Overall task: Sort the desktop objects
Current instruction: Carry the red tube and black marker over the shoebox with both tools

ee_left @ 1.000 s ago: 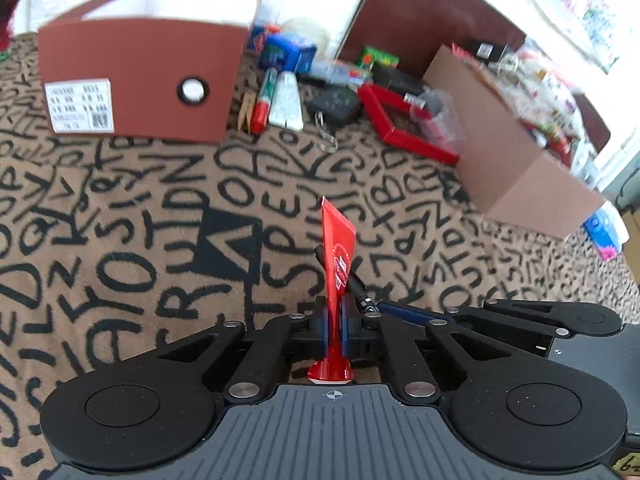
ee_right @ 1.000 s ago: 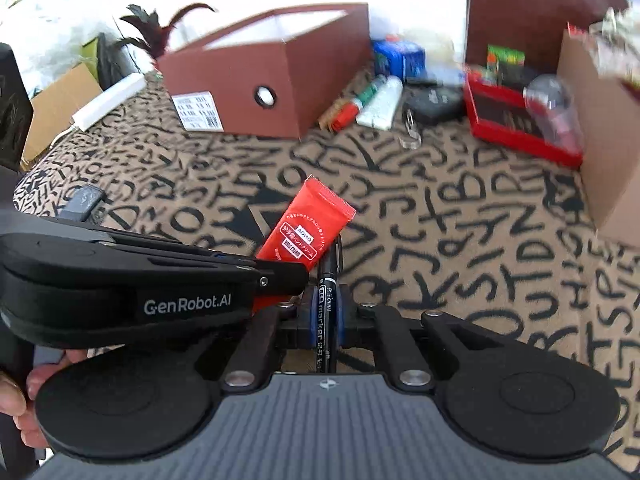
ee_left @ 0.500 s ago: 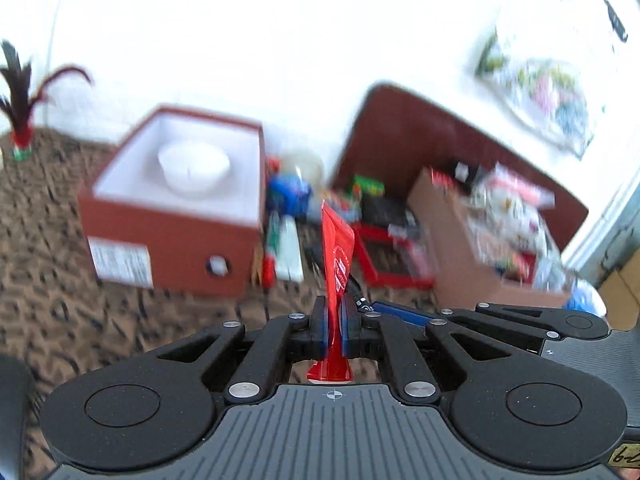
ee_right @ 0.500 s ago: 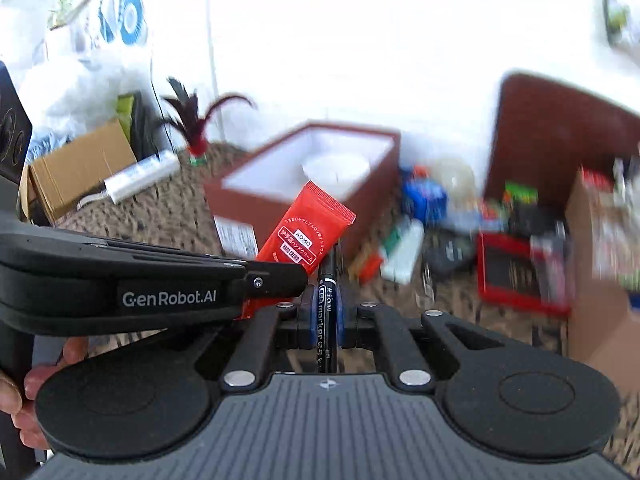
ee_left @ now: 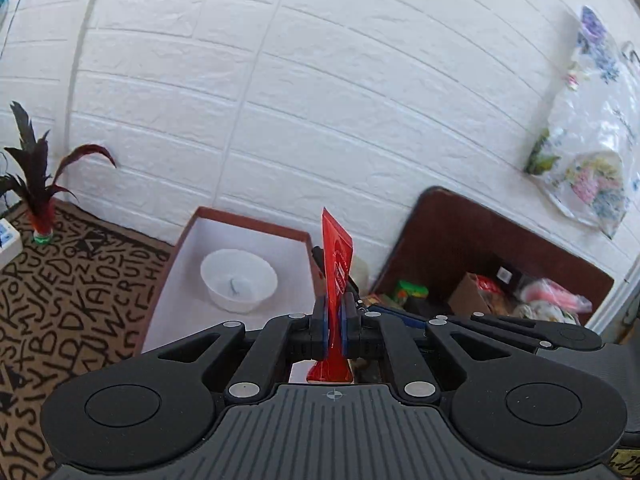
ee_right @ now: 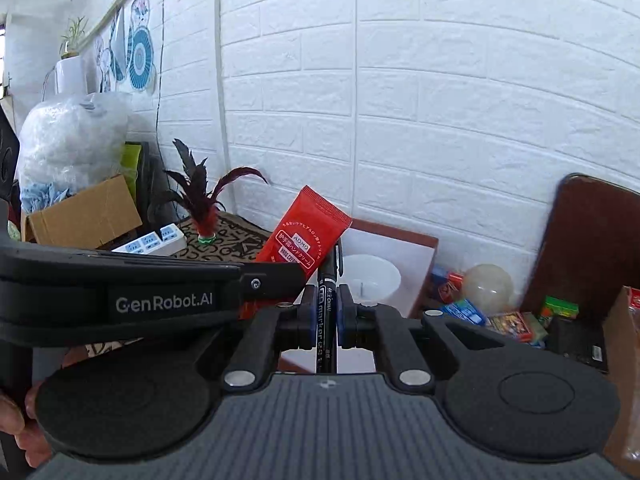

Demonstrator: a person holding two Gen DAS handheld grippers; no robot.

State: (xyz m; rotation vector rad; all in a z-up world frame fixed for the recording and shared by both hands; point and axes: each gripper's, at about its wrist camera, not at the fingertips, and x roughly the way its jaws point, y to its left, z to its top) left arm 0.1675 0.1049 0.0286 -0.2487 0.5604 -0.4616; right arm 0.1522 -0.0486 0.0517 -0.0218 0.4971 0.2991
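Observation:
My left gripper [ee_left: 335, 322] is shut on a red hand-cream tube [ee_left: 337, 264], held upright with its cap toward the camera. The tube also shows in the right wrist view [ee_right: 306, 240]. My right gripper [ee_right: 325, 316] is shut on a black marker pen [ee_right: 326, 300]. Both grippers are raised beside each other, just in front of a brown box with a white inside [ee_left: 180, 284]. A white bowl [ee_left: 239, 280] sits in the box; it also shows in the right wrist view [ee_right: 372, 280].
A letter-patterned cloth [ee_left: 72, 280] covers the table. A feather shuttlecock [ee_left: 40, 208] stands at the back left by the white brick wall. Small packets and a cardboard box [ee_right: 624, 320] crowd the right. A power strip [ee_right: 152, 240] lies at the left.
Both grippers have risen and tilted up with their objects. The view went from the tabletop to the wall, and the brown box is now close below, seen from above.

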